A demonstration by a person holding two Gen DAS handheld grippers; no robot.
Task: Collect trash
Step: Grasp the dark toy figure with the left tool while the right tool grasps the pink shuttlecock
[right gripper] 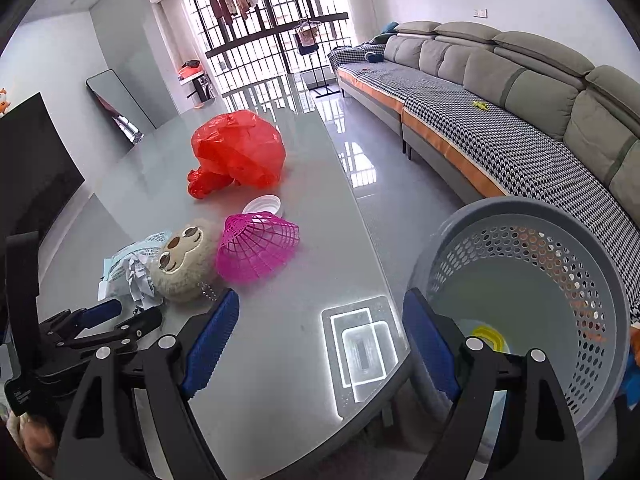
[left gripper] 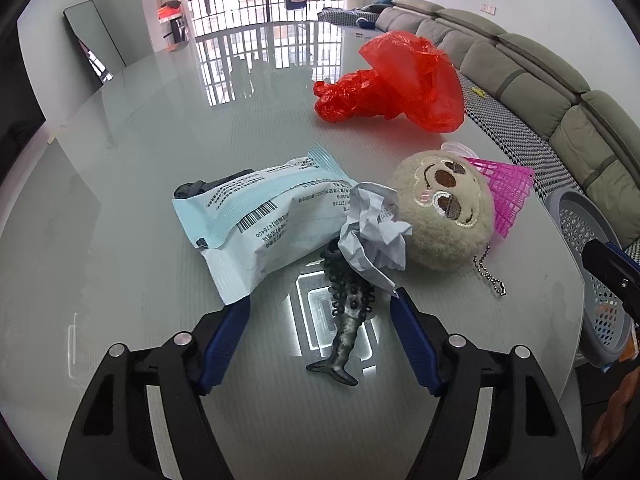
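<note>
On the glass table (left gripper: 120, 168) lie a light-blue plastic package (left gripper: 260, 220), a crumpled white paper (left gripper: 376, 236), a dark knobbly fish-shaped toy (left gripper: 346, 312), a beige plush sloth head (left gripper: 444, 212), a pink mesh basket (left gripper: 508, 192) and a red plastic bag (left gripper: 400, 80). My left gripper (left gripper: 322, 298) is open, its fingers on either side of the fish toy, close to the package and paper. My right gripper (right gripper: 320, 304) is open and empty over the table's right edge, beside a grey perforated bin (right gripper: 532, 292) that holds a yellow item (right gripper: 490, 338).
A white lid (right gripper: 264, 205) lies behind the pink basket (right gripper: 256, 250). A long grey sofa (right gripper: 520, 92) with a houndstooth cover runs along the right. A dark screen (right gripper: 36, 172) stands at the left. The red bag (right gripper: 240, 152) sits farther along the table.
</note>
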